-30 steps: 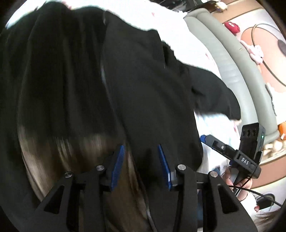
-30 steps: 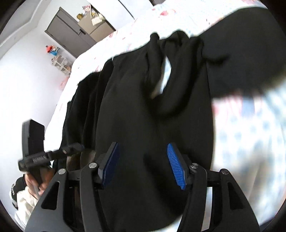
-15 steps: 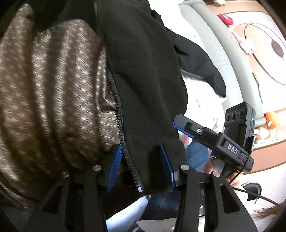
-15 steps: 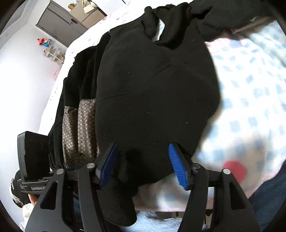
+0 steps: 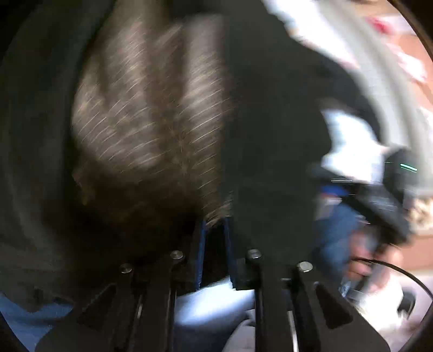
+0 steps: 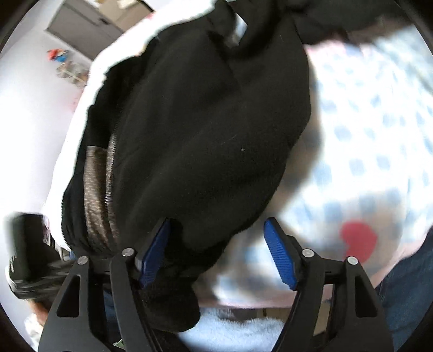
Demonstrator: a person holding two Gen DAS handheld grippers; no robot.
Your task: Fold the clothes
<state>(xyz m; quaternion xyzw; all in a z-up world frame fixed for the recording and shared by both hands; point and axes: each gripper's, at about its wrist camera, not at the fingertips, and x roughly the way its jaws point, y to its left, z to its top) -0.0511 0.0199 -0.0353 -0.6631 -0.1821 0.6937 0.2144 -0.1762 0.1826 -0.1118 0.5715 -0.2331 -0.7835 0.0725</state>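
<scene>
A black zip jacket [image 6: 205, 130] with a brown patterned lining [image 5: 151, 116] lies on the bed, its hem toward me. In the blurred left wrist view, my left gripper [image 5: 213, 251] is nearly shut, with the jacket's hem edge by the zipper between its blue pads. My right gripper [image 6: 216, 251] is open, its jaws wide apart; the jacket's black hem [image 6: 178, 295] lies between them and hangs over the bed edge. The left gripper also shows at the lower left of the right wrist view [image 6: 29, 260].
The bed sheet [image 6: 373, 140] is white with blue checks and a red heart [image 6: 357, 241]. A grey padded headboard [image 5: 392, 89] runs along the right of the left wrist view. A grey cabinet [image 6: 81, 24] stands by the white wall. My blue-jeaned legs are near.
My left gripper has closed from open onto the jacket's hem by the zipper. The right gripper has stayed open and shifted a little along the hem. Both views are now motion-blurred.
</scene>
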